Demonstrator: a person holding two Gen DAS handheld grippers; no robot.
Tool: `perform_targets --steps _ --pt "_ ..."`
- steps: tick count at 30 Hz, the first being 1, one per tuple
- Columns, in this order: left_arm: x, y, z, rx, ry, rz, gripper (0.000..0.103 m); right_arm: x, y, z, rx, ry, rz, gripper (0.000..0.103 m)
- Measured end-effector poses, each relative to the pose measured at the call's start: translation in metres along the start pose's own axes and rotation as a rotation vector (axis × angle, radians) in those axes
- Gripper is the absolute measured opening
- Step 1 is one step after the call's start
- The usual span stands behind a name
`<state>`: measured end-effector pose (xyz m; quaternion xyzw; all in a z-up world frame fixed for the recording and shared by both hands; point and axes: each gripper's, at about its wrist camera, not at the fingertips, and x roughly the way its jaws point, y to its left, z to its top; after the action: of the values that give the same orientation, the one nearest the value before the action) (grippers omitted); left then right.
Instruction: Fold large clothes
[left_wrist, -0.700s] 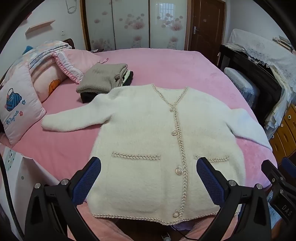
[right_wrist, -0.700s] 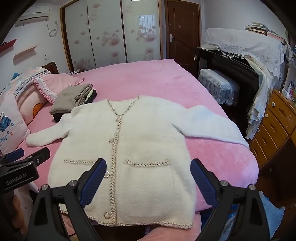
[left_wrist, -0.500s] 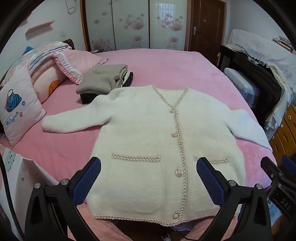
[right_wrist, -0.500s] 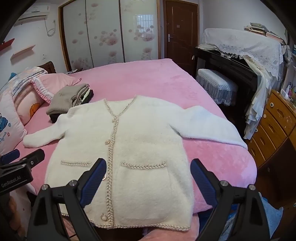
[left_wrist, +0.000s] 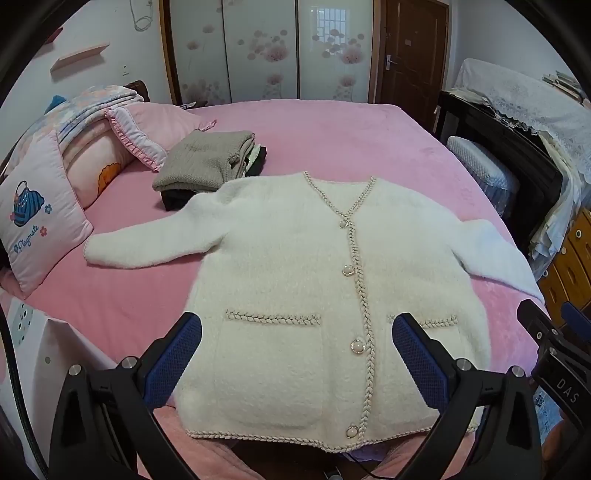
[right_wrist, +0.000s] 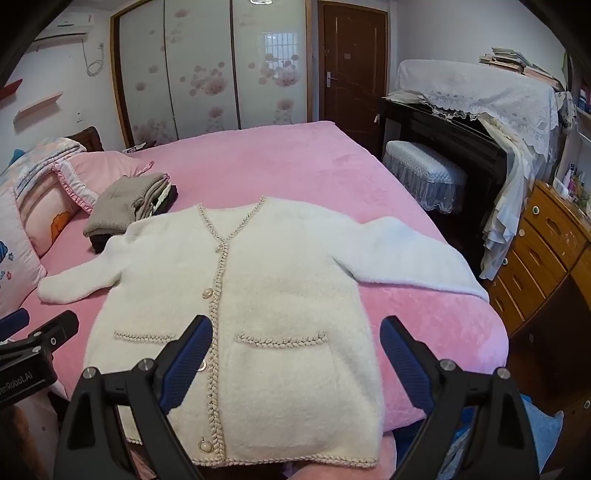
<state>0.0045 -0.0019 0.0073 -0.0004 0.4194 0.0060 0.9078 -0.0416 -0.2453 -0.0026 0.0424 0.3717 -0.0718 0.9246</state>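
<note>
We see the fluffy cream button-front cardigan with braided trim (left_wrist: 295, 280) spread flat, front up, sleeves out to both sides, on the pink plush bedspread (left_wrist: 332, 140), hem at the near edge. Our left gripper (left_wrist: 295, 354) and right gripper (right_wrist: 295, 350) both hover above its lower half, jaws spread wide, nothing between the blue pads. A stack of folded grey and dark knitwear (left_wrist: 210, 162) sits just beyond the cardigan's shoulder, beside the pink pillows (left_wrist: 40, 221).
</note>
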Motion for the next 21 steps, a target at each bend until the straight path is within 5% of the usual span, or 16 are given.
perform_targets --steps 21 --pt "-0.0001 -0.0043 -0.0052 0.012 0.012 -0.007 0.103 0.0021 0.0063 -0.0065 0.001 0.023 0.038 0.093"
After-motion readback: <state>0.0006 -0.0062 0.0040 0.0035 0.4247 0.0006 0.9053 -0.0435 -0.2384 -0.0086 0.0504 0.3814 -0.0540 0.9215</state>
